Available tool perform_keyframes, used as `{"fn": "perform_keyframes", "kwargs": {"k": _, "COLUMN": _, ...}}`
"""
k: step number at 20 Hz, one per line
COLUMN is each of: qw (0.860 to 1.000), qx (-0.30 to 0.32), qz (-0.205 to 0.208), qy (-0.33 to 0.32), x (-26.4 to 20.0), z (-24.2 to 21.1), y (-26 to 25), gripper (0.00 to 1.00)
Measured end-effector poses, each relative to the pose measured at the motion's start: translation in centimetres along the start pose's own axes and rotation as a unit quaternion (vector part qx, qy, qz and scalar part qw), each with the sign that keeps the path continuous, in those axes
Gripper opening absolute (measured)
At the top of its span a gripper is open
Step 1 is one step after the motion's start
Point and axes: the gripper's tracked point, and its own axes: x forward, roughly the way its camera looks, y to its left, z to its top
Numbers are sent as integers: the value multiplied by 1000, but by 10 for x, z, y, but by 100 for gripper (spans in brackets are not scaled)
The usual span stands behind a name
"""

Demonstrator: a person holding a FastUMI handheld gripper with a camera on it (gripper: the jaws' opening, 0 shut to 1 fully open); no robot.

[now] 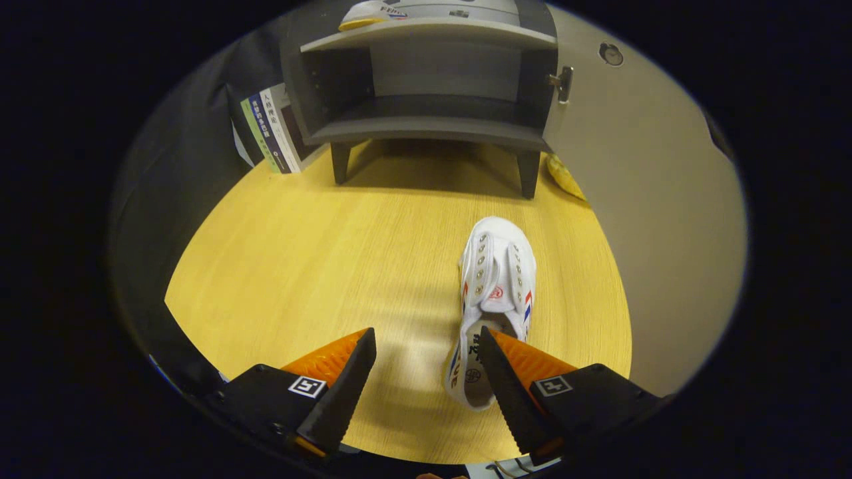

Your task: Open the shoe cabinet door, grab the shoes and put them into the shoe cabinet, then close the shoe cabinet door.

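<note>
Wood-grain surface [299, 266] carries a grey shoe cabinet [426, 80] at 12 o'clock, well beyond the claw [426, 346]. Its door [639, 199] stands swung open at 2 o'clock, so the first step reads as complete. One white canvas shoe [496, 279] lies toe toward the cabinet, heel at the right finger, which overlaps its opening. The claw is spread wide, gripping nothing. Books [269, 130] lean at 11 o'clock. Remaining: grasp shoe, place it inside, close door.

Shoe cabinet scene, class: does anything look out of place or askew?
Nothing looks damaged. One white shoe lies on the table outside the open cabinet, toe toward it, beside the open gripper, its heel at one jaw.
</note>
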Motion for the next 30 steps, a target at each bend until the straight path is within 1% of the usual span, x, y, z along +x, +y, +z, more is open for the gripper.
{"fn": "perform_keyframes", "kwargs": {"k": 3, "qw": 1000, "qx": -9, "qz": -10, "qy": 19, "x": 20, "z": -7, "y": -4, "gripper": 98}}
{"fn": "perform_keyframes", "kwargs": {"k": 5, "qw": 1000, "qx": -10, "qz": -11, "qy": 14, "x": 31, "z": -2, "y": -7, "gripper": 98}}
{"fn": "perform_keyframes", "kwargs": {"k": 7, "qw": 1000, "qx": -8, "qz": -20, "qy": 3, "x": 44, "z": 6, "y": -12, "gripper": 97}}
{"fn": "perform_keyframes", "kwargs": {"k": 8, "qw": 1000, "qx": -5, "qz": -23, "qy": 0, "x": 49, "z": 8, "y": -9, "gripper": 96}}
{"fn": "perform_keyframes", "kwargs": {"k": 9, "qw": 999, "qx": -8, "qz": -33, "qy": -5, "x": 54, "z": 9, "y": -12, "gripper": 95}}
{"fn": "perform_keyframes", "kwargs": {"k": 10, "qw": 999, "qx": -18, "qz": -47, "qy": -8, "x": 58, "z": 9, "y": -16, "gripper": 95}}
{"fn": "perform_keyframes", "kwargs": {"k": 12, "qw": 997, "qx": -50, "qz": -50, "qy": -13, "x": 64, "z": 14, "y": -19, "gripper": 96}}
{"fn": "perform_keyframes", "kwargs": {"k": 13, "qw": 997, "qx": -57, "qz": -44, "qy": -23, "x": 67, "z": 21, "y": -16, "gripper": 96}}
{"fn": "perform_keyframes", "kwargs": {"k": 16, "qw": 997, "qx": -49, "qz": -57, "qy": -30, "x": 74, "z": 30, "y": -25, "gripper": 62}}
{"fn": "perform_keyframes", "kwargs": {"k": 18, "qw": 996, "qx": -45, "qz": -73, "qy": -30, "x": 78, "z": 38, "y": -36, "gripper": 39}}
{"fn": "perform_keyframes", "kwargs": {"k": 20, "qw": 997, "qx": -30, "qz": -72, "qy": -26, "x": 79, "z": 39, "y": -34, "gripper": 16}}
{"fn": "perform_keyframes", "kwargs": {"k": 22, "qw": 997, "qx": -37, "qz": -67, "qy": -26, "x": 79, "z": 39, "y": -33, "gripper": 9}}
{"fn": "perform_keyframes", "kwargs": {"k": 23, "qw": 996, "qx": -48, "qz": -64, "qy": -27, "x": 78, "z": 39, "y": -33, "gripper": 10}}
{"fn": "perform_keyframes", "kwargs": {"k": 24, "qw": 996, "qx": -55, "qz": -65, "qy": -27, "x": 78, "z": 38, "y": -36, "gripper": 7}}
{"fn": "perform_keyframes", "kwargs": {"k": 26, "qw": 996, "qx": -56, "qz": -66, "qy": -32, "x": 74, "z": 39, "y": -37, "gripper": 7}}
{"fn": "perform_keyframes", "kwargs": {"k": 28, "qw": 994, "qx": -67, "qz": -67, "qy": -51, "x": 69, "z": 47, "y": -34, "gripper": 7}}
{"fn": "perform_keyframes", "kwargs": {"k": 30, "qw": 994, "qx": -60, "qz": -63, "qy": -60, "x": 65, "z": 52, "y": -27, "gripper": 7}}
